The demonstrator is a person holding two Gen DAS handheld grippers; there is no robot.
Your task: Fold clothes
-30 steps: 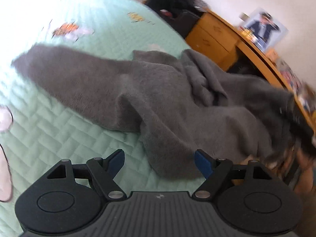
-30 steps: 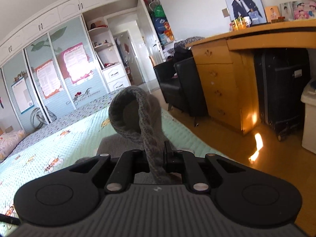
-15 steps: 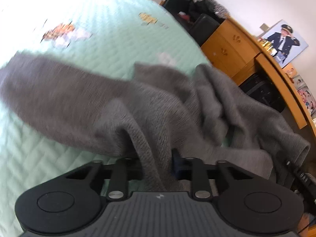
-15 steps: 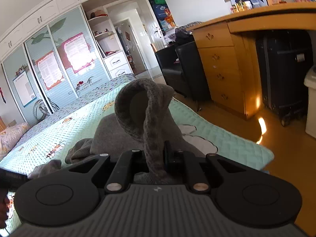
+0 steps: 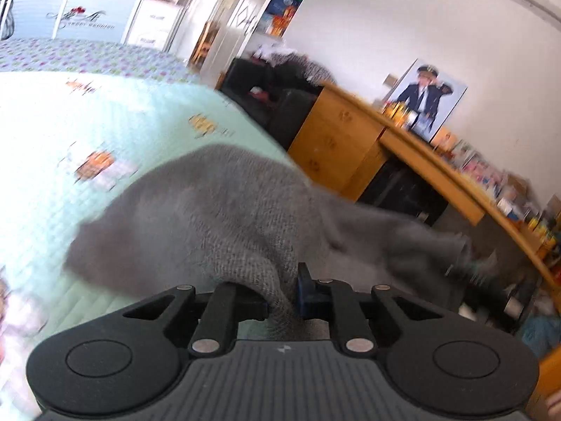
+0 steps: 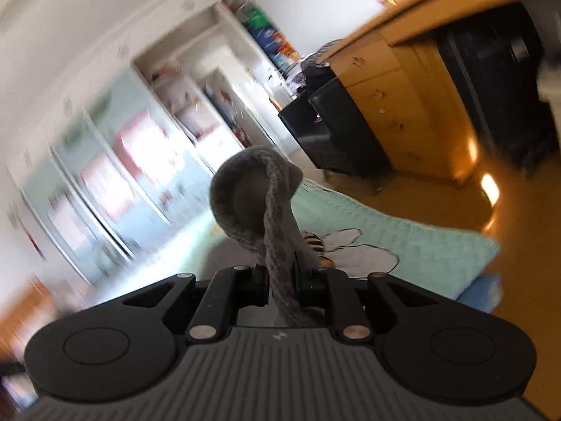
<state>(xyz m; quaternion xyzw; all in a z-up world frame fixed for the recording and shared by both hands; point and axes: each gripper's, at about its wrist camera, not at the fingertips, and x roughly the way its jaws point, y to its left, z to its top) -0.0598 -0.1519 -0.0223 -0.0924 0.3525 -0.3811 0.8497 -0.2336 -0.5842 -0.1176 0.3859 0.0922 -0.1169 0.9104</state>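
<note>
A grey knitted garment point(image 5: 210, 210) hangs lifted above the mint quilted bed point(image 5: 52, 122), one end trailing right toward the bed's edge. My left gripper point(image 5: 284, 291) has a bunched fold of it between its blue pads, and the jaws are closing on the cloth. In the right wrist view my right gripper point(image 6: 282, 280) is shut on another part of the garment point(image 6: 245, 193), which loops up above the fingers like a rolled cuff or collar. The bed's corner point(image 6: 403, 231) lies below it.
A wooden desk with drawers point(image 5: 336, 133) runs along the right wall, with a black armchair point(image 5: 266, 87) beside it. The right wrist view shows the desk point(image 6: 403, 98), a dark suitcase point(image 6: 491, 70) under it, and wardrobe doors point(image 6: 122, 175) behind the bed.
My left gripper went from wide open to shut on the grey garment and lifted it off the bed. The right gripper rolled and shifted, still holding its part.
</note>
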